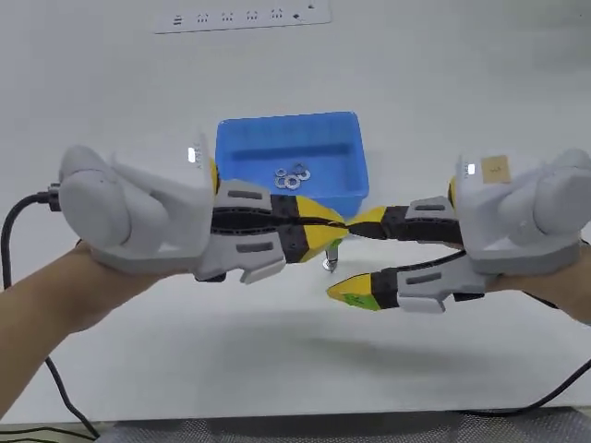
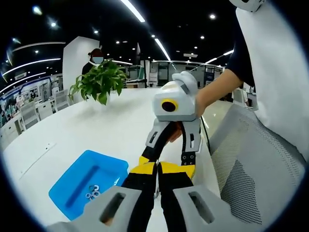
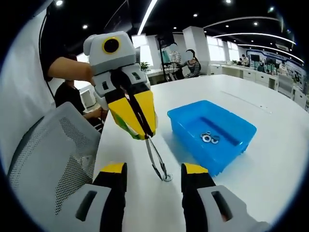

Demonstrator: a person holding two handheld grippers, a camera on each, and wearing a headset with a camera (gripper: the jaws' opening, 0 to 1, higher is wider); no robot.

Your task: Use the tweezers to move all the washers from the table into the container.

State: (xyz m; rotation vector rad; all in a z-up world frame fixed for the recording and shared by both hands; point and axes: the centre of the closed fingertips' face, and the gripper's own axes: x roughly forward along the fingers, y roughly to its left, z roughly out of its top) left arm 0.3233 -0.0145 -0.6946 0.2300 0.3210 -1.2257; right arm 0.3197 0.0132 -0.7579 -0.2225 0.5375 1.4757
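My left gripper (image 1: 337,226) (image 3: 142,134) is shut on a pair of thin metal tweezers (image 1: 330,251) (image 3: 155,157) that hang tip-down. The tips rest at a single washer (image 1: 329,268) (image 3: 167,178) on the white table, just in front of the blue container (image 1: 277,152) (image 3: 193,116) (image 2: 72,186). Several washers (image 1: 293,176) (image 3: 208,138) (image 2: 92,192) lie inside the container. My right gripper (image 1: 346,257) (image 3: 153,166) (image 2: 169,154) faces the left one, open, its jaws either side of the tweezers without touching them.
A white power strip (image 1: 240,16) lies at the table's far edge. A black cable (image 1: 14,231) trails off the left gripper. A mesh chair (image 3: 53,145) (image 2: 251,164) stands at the near table edge, and a potted plant (image 2: 99,82) stands far down the table.
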